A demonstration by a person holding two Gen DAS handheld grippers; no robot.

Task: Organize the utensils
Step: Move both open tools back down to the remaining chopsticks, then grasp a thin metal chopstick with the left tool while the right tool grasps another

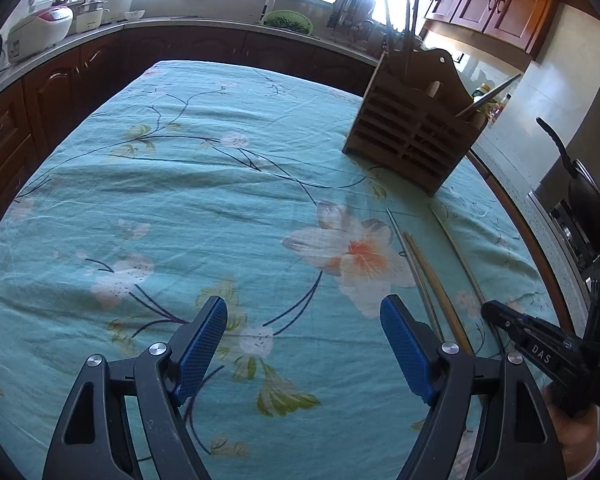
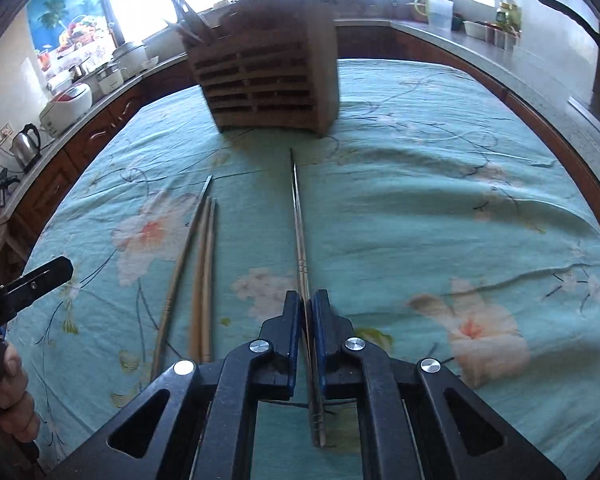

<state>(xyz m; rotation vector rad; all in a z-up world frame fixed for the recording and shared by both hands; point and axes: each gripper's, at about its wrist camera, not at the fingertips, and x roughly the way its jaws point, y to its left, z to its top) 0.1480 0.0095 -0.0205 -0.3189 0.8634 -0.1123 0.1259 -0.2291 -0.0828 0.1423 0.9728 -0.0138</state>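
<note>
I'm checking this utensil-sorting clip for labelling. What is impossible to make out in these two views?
- Right wrist view: the slatted wooden utensil holder is motion-blurred; its contents are lost in window glare.
- Right wrist view: the right gripper is shut on thin metal chopsticks; whether one or two, unclear.
- Left wrist view: the open left gripper hides the near ends of the wooden chopsticks.
- Left wrist view: holder compartments too dark to read.

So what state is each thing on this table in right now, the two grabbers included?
Right gripper: shut on the metal chopsticks.
Metal chopsticks: clamped near the back end, tips toward the holder.
Left gripper: open, nothing between its fingers.
Wooden chopsticks: lying loose on the cloth, side by side.
Wooden holder: upright, utensils already standing in it.
Tablecloth: spread out, wrinkled.
</note>
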